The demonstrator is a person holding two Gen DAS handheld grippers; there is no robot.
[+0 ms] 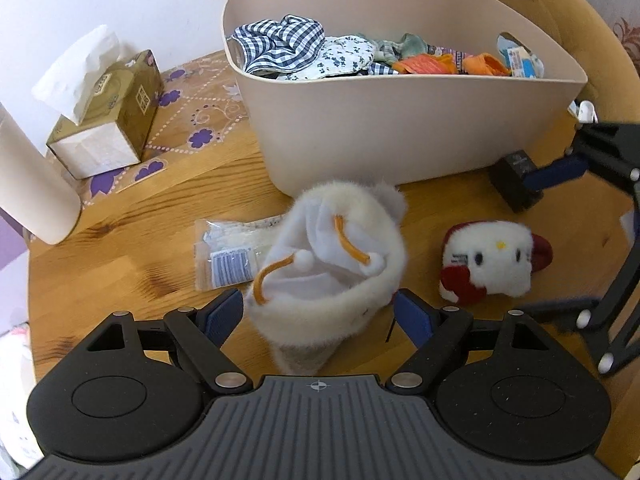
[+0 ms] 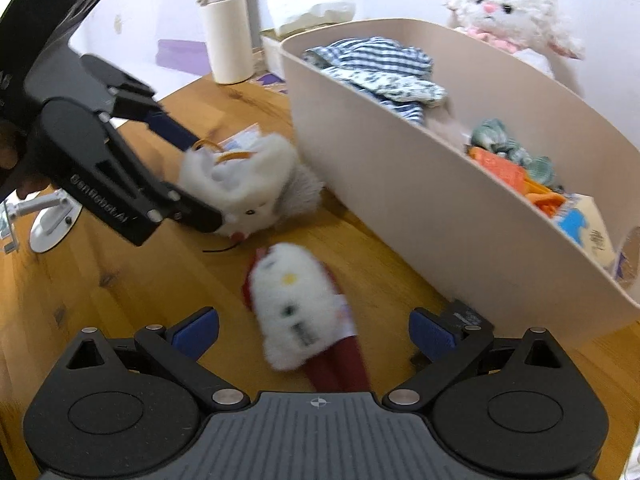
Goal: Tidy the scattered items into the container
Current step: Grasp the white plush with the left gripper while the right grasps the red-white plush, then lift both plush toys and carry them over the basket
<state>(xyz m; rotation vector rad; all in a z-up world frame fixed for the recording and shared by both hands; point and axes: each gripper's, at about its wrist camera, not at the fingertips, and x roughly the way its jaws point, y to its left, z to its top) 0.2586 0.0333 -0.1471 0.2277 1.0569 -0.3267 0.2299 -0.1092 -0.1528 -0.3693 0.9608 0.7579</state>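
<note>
Wooden table: both jaws wide, straddling furry pouch (left), plush (right).

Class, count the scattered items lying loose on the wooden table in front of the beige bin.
4, though others may be hidden: a white furry pouch between the left gripper fingers, a clear packet beside it, a white-and-red plush, and a small black block by the bin.

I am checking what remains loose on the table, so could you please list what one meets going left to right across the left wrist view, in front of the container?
tissue box → clear plastic packet → white fluffy pouch between the open left gripper's fingers → red and white plush toy → small black block
</note>
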